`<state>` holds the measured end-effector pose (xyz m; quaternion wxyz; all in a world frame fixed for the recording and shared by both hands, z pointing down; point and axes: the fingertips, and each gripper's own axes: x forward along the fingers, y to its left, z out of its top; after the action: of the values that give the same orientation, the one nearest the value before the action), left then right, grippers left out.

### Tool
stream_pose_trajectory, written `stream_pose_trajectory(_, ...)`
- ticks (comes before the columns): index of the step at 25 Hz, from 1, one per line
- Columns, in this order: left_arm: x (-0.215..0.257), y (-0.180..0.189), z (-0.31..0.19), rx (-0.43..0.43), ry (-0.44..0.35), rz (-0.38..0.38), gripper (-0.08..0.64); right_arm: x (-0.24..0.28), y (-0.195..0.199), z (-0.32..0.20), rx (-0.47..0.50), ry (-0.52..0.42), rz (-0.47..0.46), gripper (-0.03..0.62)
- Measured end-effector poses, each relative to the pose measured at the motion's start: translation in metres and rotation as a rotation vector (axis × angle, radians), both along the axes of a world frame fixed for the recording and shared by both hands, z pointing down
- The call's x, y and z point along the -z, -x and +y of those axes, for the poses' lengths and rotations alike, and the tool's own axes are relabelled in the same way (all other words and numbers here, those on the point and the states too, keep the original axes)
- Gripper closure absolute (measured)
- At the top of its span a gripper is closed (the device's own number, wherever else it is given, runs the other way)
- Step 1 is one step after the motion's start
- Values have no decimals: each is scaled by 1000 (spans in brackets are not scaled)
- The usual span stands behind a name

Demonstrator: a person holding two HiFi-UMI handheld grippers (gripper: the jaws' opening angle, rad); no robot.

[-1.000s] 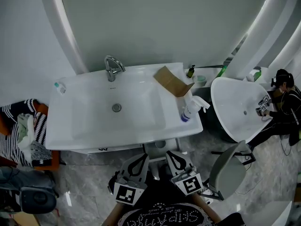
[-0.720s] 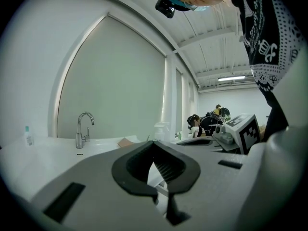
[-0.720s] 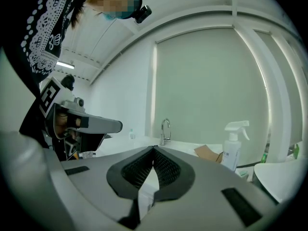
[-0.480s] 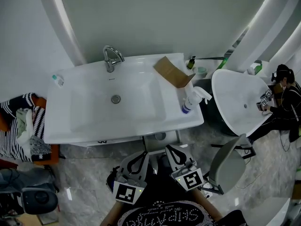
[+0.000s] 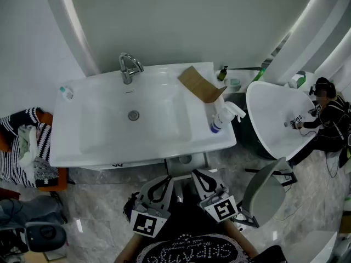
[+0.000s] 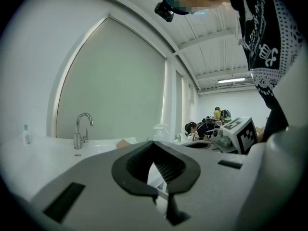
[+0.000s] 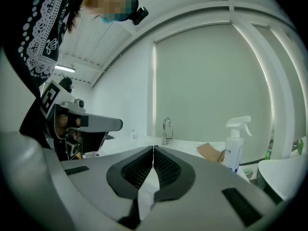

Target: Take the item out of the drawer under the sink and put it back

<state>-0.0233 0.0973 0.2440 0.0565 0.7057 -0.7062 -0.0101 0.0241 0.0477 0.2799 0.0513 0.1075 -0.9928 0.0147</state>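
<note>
Head view above sink (image 5: 104, 141); gripper views level.

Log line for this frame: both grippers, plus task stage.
left gripper: jaws shut, empty | right gripper: jaws shut, empty | position: both side by side before sink front | item: not in view | stage: nothing held

Glossy white sink (image 5: 82, 100), shiny metal tap (image 5: 129, 68), matt brown cardboard box (image 5: 197, 84).
</note>
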Motion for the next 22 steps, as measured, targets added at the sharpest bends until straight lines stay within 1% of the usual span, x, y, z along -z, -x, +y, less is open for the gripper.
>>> stream_pose_trajectory(2,-1,1,-3,-4,5,-8,560,0,-1,-3,-7,4,-4,572)
stream_pose_trajectory(5,-3,1,-5,-1,14,4,560,1,-3,-7,-14,15,-9,573)
stream_pose_trajectory(8,-2,2,-5,-8,18,-13,560,3,0,-8,-18,29,-24,574)
stream_pose_trajectory(11,2,4,-3,16,-4,-2,560,5,2,-8,-7,15,-28,573)
stream_pose_trajectory(14,2,8,0,37,-2,16,560,5,2,-5,0,2,-25,574)
stream_pose_trajectory(19,0,5,-4,2,3,2,560,6,-3,-9,-36,-7,-22,573)
stream_pose_trajectory(22,0,2,-6,-15,-3,-2,560,2,-8,-14,-56,-31,6,574)
